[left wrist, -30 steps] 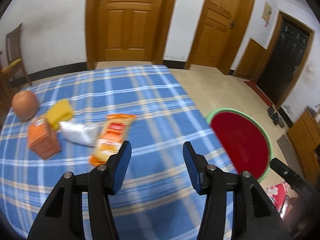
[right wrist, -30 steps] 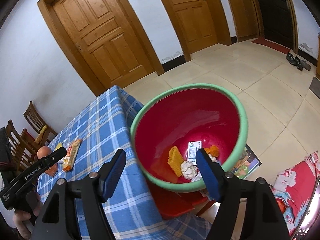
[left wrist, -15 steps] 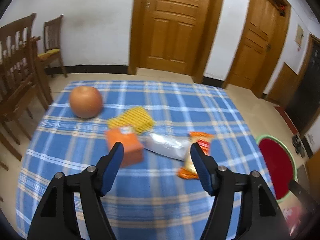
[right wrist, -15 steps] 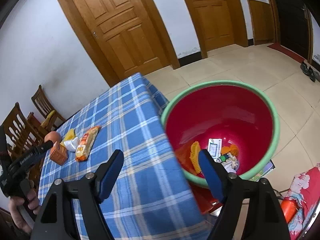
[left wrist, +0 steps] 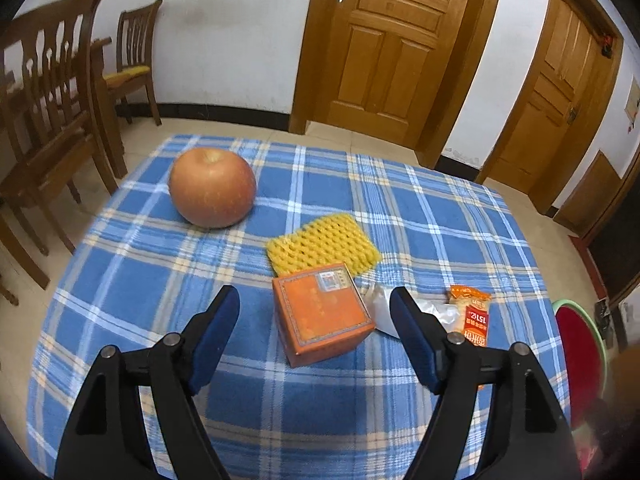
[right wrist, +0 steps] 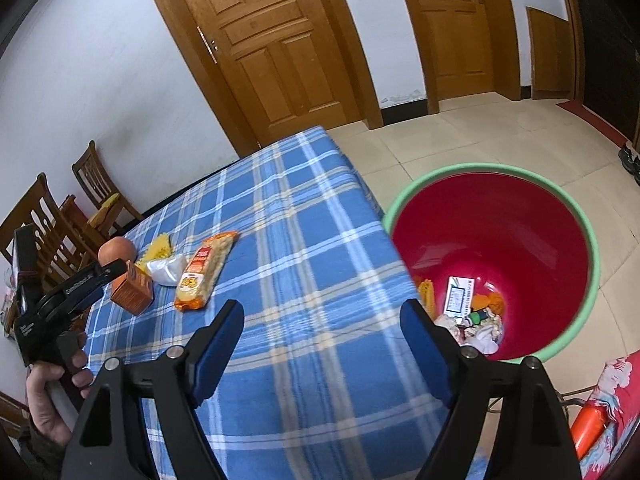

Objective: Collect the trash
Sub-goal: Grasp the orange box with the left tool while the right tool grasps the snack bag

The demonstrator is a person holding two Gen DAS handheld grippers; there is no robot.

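Left wrist view: I'm lining up my left hand-held gripper (left wrist: 314,322), jaws opening and empty, over the small orange cardboard box (left wrist: 323,314) on the blue plaid table (left wrist: 120,280); next, I'd lower and pinch it.

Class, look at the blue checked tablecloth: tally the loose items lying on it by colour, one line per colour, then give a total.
Orange: 3, apple, box, snack packet
Yellow: 1, foam net
White: 1, plastic bag
Total: 5

left gripper (left wrist: 314,312) | black frame | blue jaws | silver screws
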